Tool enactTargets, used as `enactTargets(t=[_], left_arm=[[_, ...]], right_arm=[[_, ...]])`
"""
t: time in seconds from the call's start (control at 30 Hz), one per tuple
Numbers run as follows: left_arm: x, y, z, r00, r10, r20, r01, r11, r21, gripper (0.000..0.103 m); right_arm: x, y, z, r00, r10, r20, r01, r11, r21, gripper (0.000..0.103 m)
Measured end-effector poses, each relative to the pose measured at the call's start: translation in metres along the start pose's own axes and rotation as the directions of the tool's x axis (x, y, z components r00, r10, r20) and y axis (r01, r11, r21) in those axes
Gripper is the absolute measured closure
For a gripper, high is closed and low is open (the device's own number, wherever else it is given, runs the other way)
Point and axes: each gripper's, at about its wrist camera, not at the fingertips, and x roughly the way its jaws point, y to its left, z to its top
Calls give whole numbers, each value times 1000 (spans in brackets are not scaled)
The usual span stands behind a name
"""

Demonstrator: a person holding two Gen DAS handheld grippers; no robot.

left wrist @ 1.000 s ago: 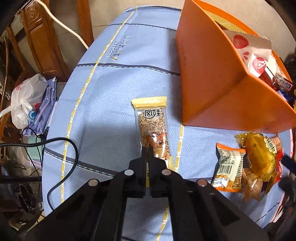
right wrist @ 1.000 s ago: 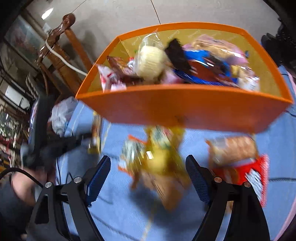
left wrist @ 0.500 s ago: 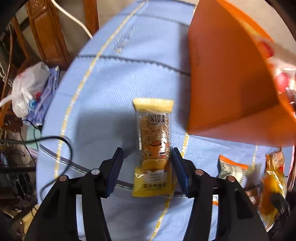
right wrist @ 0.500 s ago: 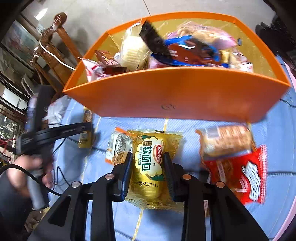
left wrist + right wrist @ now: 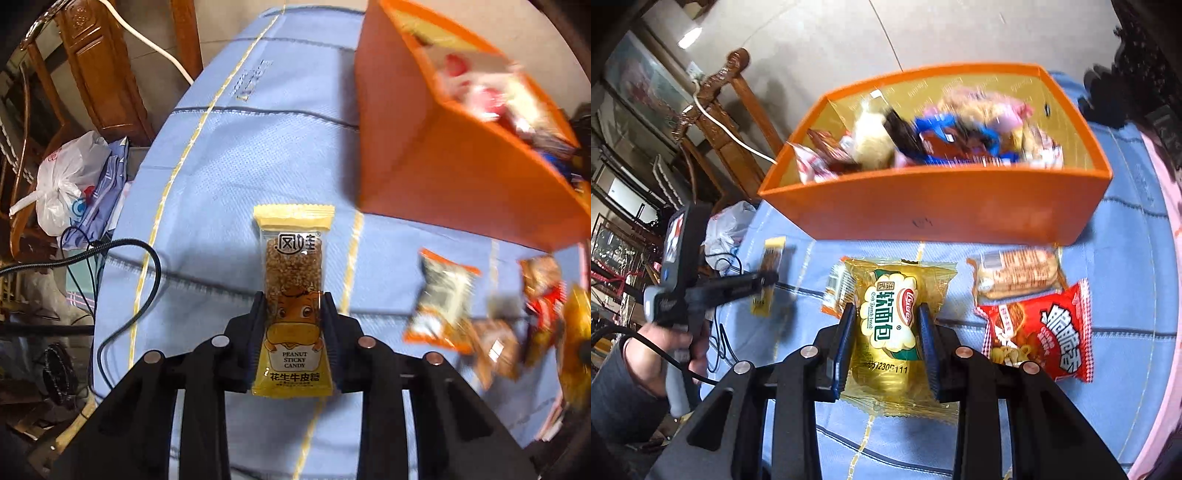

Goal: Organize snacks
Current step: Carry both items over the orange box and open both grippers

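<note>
My left gripper has its jaws closing on a yellow peanut candy bar, and the pads press its lower half. The bar hangs a little above the blue tablecloth. In the right wrist view my right gripper is shut on a yellow soft bread packet, lifted just off the cloth. An orange box with several snacks inside stands behind both. The same box fills the upper right of the left wrist view. A hand holds the left gripper at the left.
A red snack packet, a biscuit pack and a small orange packet lie on the cloth before the box. A wooden chair, a white plastic bag and a black cable sit beyond the table's left edge.
The left gripper opened around the candy bar, then closed on it and raised it. The right gripper closed on the bread packet and lifted it slightly.
</note>
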Motion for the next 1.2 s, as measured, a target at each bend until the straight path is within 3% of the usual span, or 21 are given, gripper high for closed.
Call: enactTargets(t=[0.2, 0.5, 0.77, 1.0, 1.1, 1.13, 1.17, 1.2], left_arm=[[-61, -6, -5, 993, -79, 86, 78, 997, 21, 75], [-138, -67, 23, 957, -191, 219, 163, 977, 140, 75], [-157, -120, 69, 931, -250, 265, 191, 955, 228, 74], [-140, -156, 113, 932, -257, 256, 192, 948, 253, 73], [-112, -167, 137, 941, -199, 274, 133, 962, 240, 51], [-106, -169, 141, 945, -172, 277, 107, 966, 235, 35], [-100, -168, 143, 950, -143, 279, 79, 971, 226, 23], [-95, -167, 144, 953, -125, 275, 65, 974, 219, 21]], right_arm=[[-26, 8, 11, 998, 20, 59, -17, 999, -35, 70], [-67, 4, 35, 986, 17, 164, -7, 998, -61, 70], [-92, -4, 80, 958, -4, 286, 25, 997, -68, 70], [-84, -15, 119, 944, -23, 329, 47, 997, -65, 70], [-62, -25, 139, 940, -57, 336, 74, 996, -40, 69], [-52, -32, 144, 944, -90, 318, 99, 995, -13, 67], [-45, -39, 146, 954, -92, 286, 93, 996, 11, 61], [-42, -42, 146, 962, -77, 262, 75, 997, 16, 51]])
